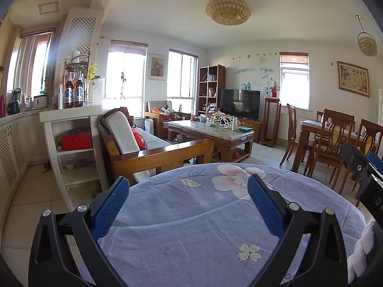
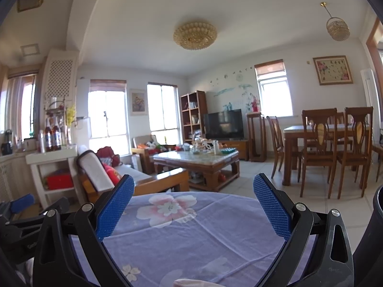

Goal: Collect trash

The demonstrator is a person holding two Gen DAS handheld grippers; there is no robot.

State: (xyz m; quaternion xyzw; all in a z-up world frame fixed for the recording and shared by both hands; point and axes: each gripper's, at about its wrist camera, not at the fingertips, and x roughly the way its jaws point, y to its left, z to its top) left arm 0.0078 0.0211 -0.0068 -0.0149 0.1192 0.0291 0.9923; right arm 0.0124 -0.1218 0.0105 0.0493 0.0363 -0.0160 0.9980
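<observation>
My left gripper [image 1: 189, 181] is open, its blue pads spread wide over a round table with a lilac flowered cloth [image 1: 191, 227]. My right gripper [image 2: 194, 179] is open too, above the same cloth [image 2: 191, 239], with nothing between its fingers. No piece of trash shows on the cloth in either view. A dark round rim [image 2: 375, 227] cuts into the right edge of the right wrist view; I cannot tell what it is. The black body of the right tool [image 1: 356, 165] shows at the right edge of the left wrist view.
Beyond the table stand a wooden sofa [image 1: 153, 153] and a cluttered coffee table [image 1: 215, 131]. A dining table with chairs [image 2: 330, 143] is at the right, and a white shelf with bottles [image 1: 71, 119] at the left. Tiled floor [image 2: 263, 181] lies between them.
</observation>
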